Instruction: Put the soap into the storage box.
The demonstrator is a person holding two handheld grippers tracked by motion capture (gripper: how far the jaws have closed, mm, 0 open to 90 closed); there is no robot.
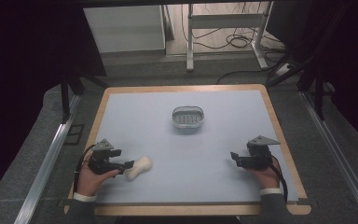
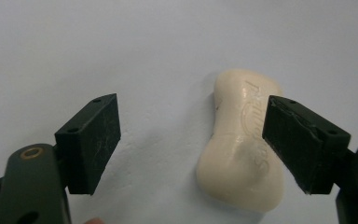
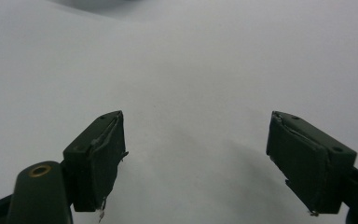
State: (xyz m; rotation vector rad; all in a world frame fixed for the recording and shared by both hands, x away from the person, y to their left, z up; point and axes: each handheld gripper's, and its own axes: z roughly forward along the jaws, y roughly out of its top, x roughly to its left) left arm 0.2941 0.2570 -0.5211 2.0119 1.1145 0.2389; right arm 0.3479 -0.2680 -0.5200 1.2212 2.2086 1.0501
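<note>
Your left gripper (image 1: 129, 164) lies low and level just beside the near-left end of the soap bar (image 1: 138, 168), jaws wide, the bar sitting toward one jaw and unclamped; your right gripper (image 1: 233, 157) hovers well to the right of the soap, also wide, with bare mat between its jaws. Raised lettering runs along the soap's top in the left gripper view (image 2: 242, 144), too soft to read. Beyond the soap, toward the table's (image 1: 121, 116) far middle, stands the small basket (image 1: 188, 117), with open mat all round it.
</note>
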